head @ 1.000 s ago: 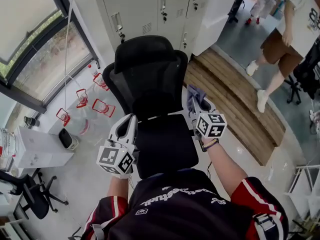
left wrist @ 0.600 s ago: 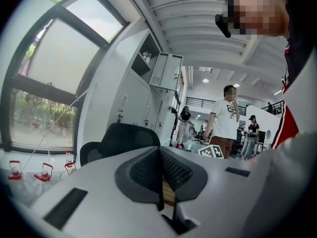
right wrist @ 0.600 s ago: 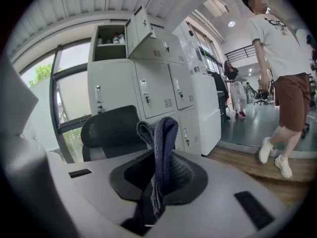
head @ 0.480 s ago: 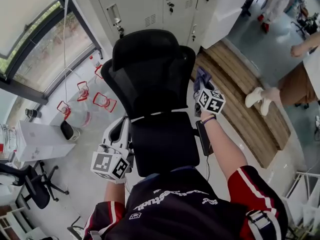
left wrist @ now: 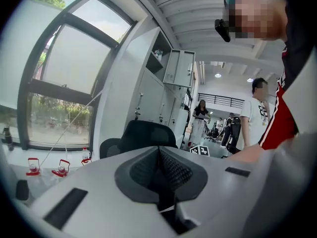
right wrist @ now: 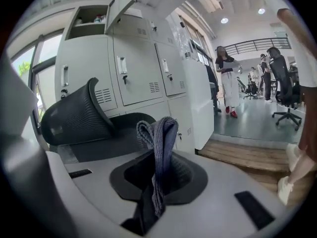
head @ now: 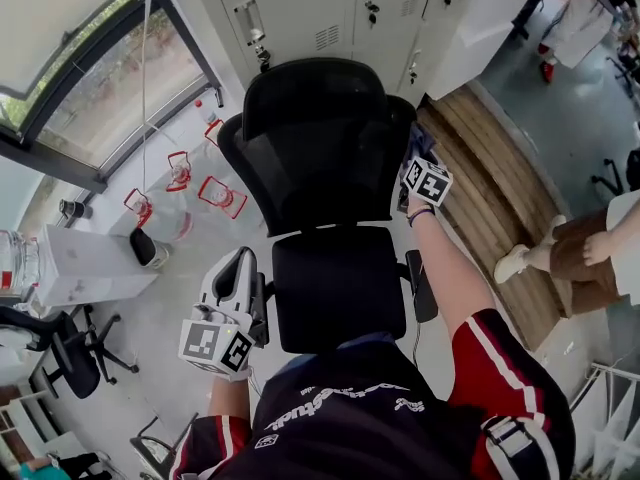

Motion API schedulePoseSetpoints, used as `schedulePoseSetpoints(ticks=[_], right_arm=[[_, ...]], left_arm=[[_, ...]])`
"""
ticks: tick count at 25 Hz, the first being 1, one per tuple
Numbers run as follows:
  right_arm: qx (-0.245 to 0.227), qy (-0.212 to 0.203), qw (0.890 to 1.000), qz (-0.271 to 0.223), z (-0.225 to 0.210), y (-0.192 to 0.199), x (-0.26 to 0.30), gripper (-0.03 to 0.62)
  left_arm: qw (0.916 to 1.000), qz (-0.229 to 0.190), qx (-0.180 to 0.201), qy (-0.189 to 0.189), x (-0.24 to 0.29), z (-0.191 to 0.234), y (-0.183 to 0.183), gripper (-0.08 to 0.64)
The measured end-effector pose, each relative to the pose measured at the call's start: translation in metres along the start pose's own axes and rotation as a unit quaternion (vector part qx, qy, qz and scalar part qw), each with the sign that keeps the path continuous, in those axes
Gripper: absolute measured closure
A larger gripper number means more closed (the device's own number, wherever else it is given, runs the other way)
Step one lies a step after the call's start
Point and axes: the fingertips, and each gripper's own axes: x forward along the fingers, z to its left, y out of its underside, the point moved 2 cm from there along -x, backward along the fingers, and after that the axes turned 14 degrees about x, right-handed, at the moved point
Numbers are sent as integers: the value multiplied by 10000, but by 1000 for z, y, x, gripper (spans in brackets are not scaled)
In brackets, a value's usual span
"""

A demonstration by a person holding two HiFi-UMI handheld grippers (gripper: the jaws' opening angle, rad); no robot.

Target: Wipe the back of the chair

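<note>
A black mesh office chair (head: 320, 158) stands in front of me, its back (right wrist: 74, 118) and headrest facing grey lockers. My right gripper (head: 420, 158) is at the right edge of the chair back, shut on a blue-grey cloth (right wrist: 157, 152) that sticks up between its jaws. The cloth (head: 422, 144) shows just beyond the marker cube in the head view. My left gripper (head: 236, 278) hangs low at the left of the seat, its jaws shut with nothing between them; the chair (left wrist: 146, 135) shows beyond it.
Grey lockers (head: 330, 13) stand right behind the chair. Water jugs with red handles (head: 200, 190) sit on the floor at the left by a window. A wooden step (head: 500, 218) runs at the right, where a person (head: 590, 258) stands. Another office chair (head: 50, 358) is at lower left.
My right gripper has moved up and forward with the cloth, from beside the seat to the right edge of the chair back. The left gripper has dropped lower beside the seat.
</note>
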Motion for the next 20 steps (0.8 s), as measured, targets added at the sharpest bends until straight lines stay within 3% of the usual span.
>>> schedulePoseSetpoints(ticks=[4,20], right_arm=[[-122,28,9999,67,11,6,10,529],[-825,-669,9926,591,109,67,28,529]], left_arm=[[9997,0,-66,-228,-13,12,3,534],[9968,-73,-188,-778,-60,33,12,534]])
